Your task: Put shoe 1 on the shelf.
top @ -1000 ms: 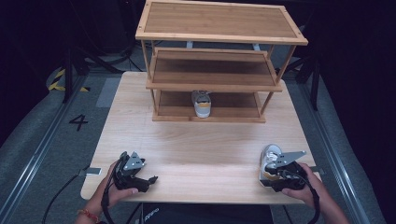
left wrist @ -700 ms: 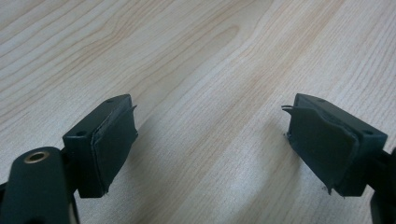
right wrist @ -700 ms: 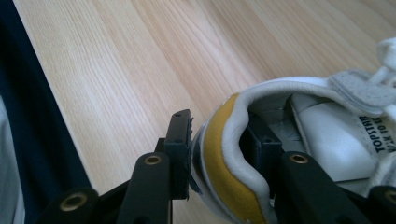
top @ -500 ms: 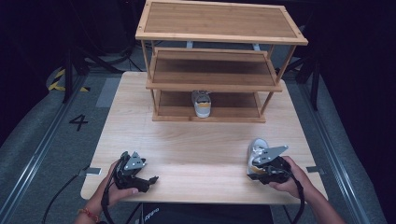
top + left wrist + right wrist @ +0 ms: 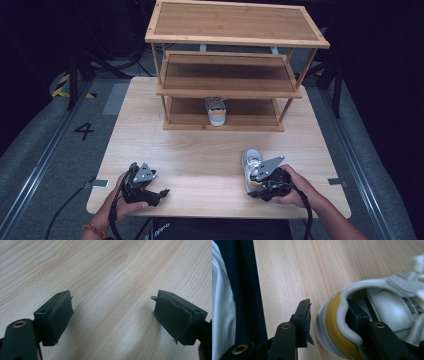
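**Right gripper straddling the heel of the loose sneaker, near edge of table**

Right gripper (image 5: 329,322): one jaw sits inside the shoe opening, the other outside the heel. The inner pad lies against the collar lining; the outer pad stands just off the yellow heel tab, a sliver of table visible between them. So I read the jaws as around the heel wall but not clamped on it; they have just been opening a little, with the heel between them. I judge this hold is chosen because the heel collar is the one stiff, thin wall on the shoe that two jaws can pinch.

The sneaker (image 5: 253,167) lies on the table (image 5: 200,150) near its front edge, right of centre, toe pointing away towards the shelf rack (image 5: 235,75). Its mate (image 5: 216,111) already stands on the bottom shelf, heel outward, which I take as the destination and orientation for this one.

Right hand (image 5: 292,189) holds its gripper low and roughly level, forearm coming in from the bottom right.

Left gripper (image 5: 112,317): jaws wide apart, nothing between them, bare wood beneath. It is parked near the front left edge in the left hand (image 5: 125,197), well apart from the shoe.
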Demonstrator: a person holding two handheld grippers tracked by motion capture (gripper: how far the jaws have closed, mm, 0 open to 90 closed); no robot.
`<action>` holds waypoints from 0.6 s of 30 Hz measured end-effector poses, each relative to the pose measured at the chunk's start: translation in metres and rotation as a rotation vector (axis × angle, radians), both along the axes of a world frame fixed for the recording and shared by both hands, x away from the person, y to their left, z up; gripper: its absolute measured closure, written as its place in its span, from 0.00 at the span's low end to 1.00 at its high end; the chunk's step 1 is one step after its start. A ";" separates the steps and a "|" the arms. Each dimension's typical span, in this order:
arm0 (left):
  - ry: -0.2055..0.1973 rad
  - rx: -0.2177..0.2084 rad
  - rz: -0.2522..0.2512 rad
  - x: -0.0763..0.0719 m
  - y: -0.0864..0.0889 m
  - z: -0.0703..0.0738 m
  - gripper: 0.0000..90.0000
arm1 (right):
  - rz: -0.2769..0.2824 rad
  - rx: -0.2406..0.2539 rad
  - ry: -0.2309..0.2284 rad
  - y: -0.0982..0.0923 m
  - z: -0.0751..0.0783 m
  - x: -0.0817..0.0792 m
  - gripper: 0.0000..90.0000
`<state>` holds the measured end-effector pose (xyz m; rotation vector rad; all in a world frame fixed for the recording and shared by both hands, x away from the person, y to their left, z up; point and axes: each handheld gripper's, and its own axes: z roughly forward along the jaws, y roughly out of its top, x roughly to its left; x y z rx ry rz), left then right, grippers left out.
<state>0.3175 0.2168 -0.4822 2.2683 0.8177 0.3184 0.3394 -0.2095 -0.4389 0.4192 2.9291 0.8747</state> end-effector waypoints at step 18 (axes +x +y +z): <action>0.001 0.002 -0.001 0.000 0.000 0.000 0.17 | -0.058 -0.019 0.017 -0.008 0.006 -0.003 0.78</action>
